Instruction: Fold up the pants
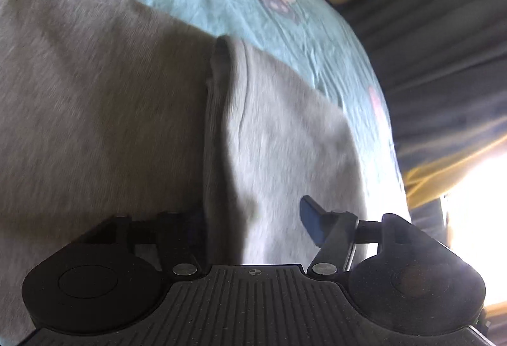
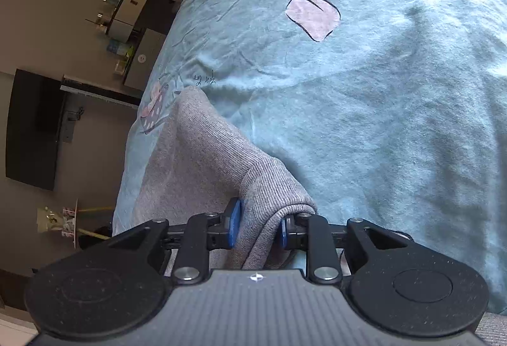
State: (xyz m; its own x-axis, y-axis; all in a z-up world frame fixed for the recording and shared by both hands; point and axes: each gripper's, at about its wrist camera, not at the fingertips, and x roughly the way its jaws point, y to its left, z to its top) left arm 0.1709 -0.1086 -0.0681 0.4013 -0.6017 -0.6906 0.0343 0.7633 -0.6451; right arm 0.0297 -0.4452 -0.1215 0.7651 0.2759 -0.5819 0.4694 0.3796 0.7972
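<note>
Both tools grip gray pants (image 2: pixel 202 162); left (image 1: pixel 253 219) probably.

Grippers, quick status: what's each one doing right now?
Left gripper: fingers apart with the gray pants between them; one finger is hidden, so the grip cannot be told.
Right gripper: closed on the ribbed edge of the pants.

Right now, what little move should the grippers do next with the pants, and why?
Probably carry the pants a bit further over and lay them flat on the bedsheet. The right gripper pinches a ribbed edge, the left gripper has cloth between its fingers too, and the fabric hangs bunched, not flat.
</note>
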